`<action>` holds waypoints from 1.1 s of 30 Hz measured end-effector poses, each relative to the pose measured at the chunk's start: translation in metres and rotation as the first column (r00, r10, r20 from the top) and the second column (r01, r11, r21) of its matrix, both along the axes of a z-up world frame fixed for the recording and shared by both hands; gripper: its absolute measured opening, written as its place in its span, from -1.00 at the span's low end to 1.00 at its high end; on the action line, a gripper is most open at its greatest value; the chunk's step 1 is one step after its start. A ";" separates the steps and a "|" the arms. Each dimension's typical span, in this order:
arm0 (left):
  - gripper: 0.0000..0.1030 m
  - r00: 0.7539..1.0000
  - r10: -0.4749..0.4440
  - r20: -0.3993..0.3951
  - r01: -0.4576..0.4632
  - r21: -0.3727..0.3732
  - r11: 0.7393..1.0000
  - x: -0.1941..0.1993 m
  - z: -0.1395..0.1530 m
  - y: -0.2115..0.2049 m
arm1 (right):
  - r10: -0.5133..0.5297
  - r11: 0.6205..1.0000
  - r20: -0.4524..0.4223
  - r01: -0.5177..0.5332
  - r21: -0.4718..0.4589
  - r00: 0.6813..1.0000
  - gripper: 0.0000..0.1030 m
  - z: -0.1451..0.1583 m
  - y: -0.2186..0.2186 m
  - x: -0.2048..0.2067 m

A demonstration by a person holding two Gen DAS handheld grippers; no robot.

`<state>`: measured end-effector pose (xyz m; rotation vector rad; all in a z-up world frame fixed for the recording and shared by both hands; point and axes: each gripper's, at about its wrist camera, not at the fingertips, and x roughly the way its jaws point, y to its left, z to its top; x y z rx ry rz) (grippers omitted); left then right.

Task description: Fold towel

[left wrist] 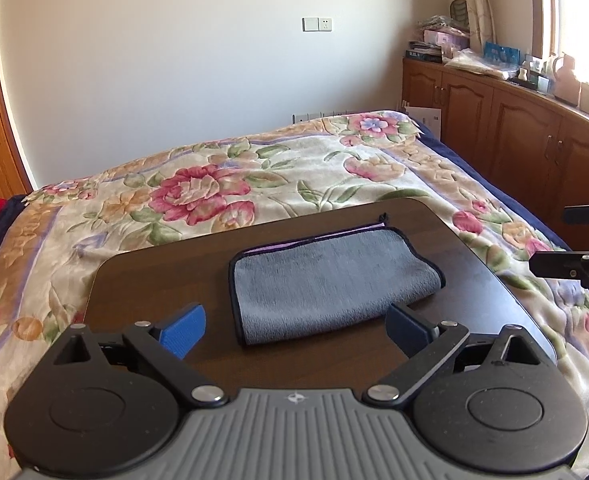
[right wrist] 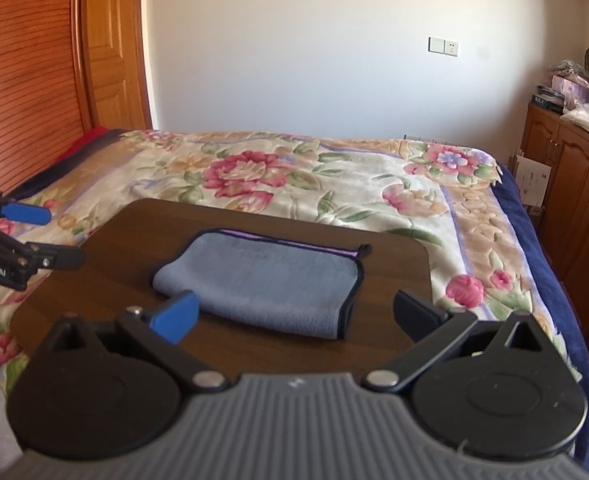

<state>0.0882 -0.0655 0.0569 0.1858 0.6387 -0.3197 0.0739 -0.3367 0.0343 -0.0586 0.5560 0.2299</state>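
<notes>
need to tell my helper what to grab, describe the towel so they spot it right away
On the bed with the floral blanket sits a dark wooden board. The towel lies in the middle of that board, the only thing on it: a grey-blue folded rectangle with dark piping and a strip of lilac showing along its far edge.

White lettering "n Robot.AI", cut off at frame edge, slightly blurred, on black metal body of left gripper [right wrist: 34, 236], seen in right wrist view. Small compass-like emblem on grey ribbed housing in left wrist view; no letters legible there.
</notes>
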 end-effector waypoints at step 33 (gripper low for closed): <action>0.91 0.989 0.138 -0.050 -0.136 0.024 0.990 -0.052 -0.044 0.025 | -0.052 0.997 0.006 0.051 0.063 0.999 1.00 -0.023 0.032 -0.047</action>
